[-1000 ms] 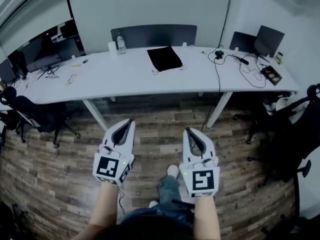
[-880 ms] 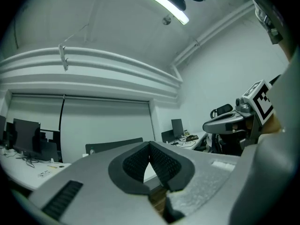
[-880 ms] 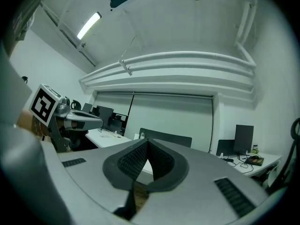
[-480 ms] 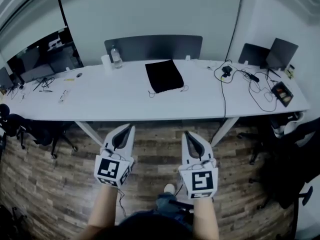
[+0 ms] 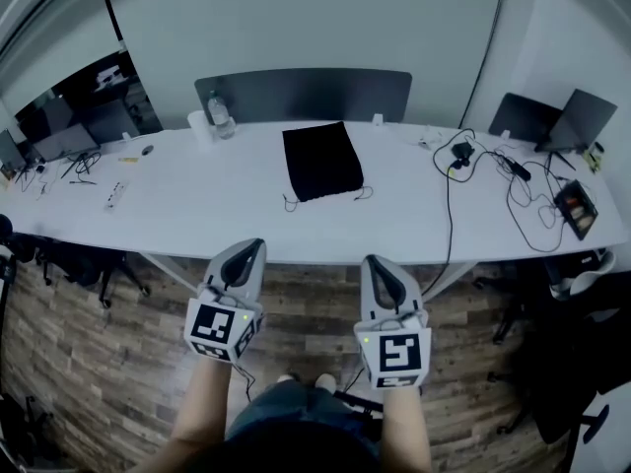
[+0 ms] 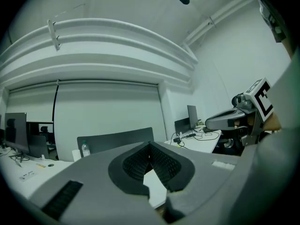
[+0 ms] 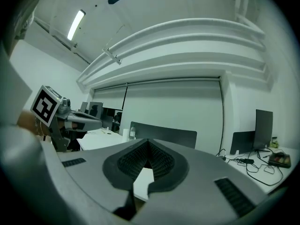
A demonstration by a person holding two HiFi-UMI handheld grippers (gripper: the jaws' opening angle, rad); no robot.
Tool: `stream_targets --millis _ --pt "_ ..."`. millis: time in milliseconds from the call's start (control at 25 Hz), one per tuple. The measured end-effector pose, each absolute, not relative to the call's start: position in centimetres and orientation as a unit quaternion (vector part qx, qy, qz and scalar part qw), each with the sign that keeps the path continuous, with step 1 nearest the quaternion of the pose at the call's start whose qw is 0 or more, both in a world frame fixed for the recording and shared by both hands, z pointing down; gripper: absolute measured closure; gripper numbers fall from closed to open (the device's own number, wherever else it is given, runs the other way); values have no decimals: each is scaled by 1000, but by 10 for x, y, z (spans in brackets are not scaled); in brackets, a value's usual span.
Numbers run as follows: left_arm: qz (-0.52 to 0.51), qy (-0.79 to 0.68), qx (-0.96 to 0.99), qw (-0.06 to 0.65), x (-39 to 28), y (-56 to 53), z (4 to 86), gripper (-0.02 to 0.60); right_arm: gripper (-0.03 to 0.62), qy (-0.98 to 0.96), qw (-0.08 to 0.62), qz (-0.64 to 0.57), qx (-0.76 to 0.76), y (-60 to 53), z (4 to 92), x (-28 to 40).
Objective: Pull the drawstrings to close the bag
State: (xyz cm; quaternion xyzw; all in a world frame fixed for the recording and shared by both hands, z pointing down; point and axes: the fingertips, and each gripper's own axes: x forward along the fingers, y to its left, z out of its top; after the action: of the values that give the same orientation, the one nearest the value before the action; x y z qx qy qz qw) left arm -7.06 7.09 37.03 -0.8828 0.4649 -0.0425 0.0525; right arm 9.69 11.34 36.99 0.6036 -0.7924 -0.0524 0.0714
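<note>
A black drawstring bag [image 5: 322, 162] lies flat on the long white table [image 5: 246, 210], with thin cords trailing off its near corners [image 5: 292, 203]. Both grippers hang side by side over the wood floor, just short of the table's near edge. My left gripper [image 5: 252, 245] is shut and empty; my right gripper [image 5: 374, 261] is shut and empty too. In the left gripper view the jaws [image 6: 150, 146] meet at their tips, with the right gripper [image 6: 234, 116] off to the side. The right gripper view shows closed jaws [image 7: 149, 144] and the left gripper [image 7: 70, 121].
A water bottle [image 5: 216, 115] and a dark divider panel [image 5: 306, 92] stand at the table's back. Cables and a small device [image 5: 461, 154] lie right of the bag, laptops [image 5: 582, 121] at the far right. Monitors [image 5: 59, 131] sit left. Office chairs [image 5: 572, 343] stand at the right.
The table and bag have come nearer and lower in the head view as both grippers travel forward together toward the table edge. Both jaws stay shut.
</note>
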Motion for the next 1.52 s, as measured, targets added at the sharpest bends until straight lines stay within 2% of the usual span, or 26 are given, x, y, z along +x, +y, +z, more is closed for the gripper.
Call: stream_targets --millis 480,800,1080,1280,1520 --pt "-68 472 -879 27 -68 -20 404 583 600 -791 102 -18 603 40 408 130" --pt "-125 410 -903 -8 -72 -104 449 582 600 -787 140 13 600 -47 436 145" --pt "-188 339 -920 -53 -69 -183 497 493 600 -777 172 47 605 -129 463 148" --pt "-245 263 -931 -57 -63 -222 537 476 600 -772 201 63 599 -177 482 143" --pt "-296 242 -917 -117 -61 -252 579 474 600 -761 228 83 602 -212 500 146"
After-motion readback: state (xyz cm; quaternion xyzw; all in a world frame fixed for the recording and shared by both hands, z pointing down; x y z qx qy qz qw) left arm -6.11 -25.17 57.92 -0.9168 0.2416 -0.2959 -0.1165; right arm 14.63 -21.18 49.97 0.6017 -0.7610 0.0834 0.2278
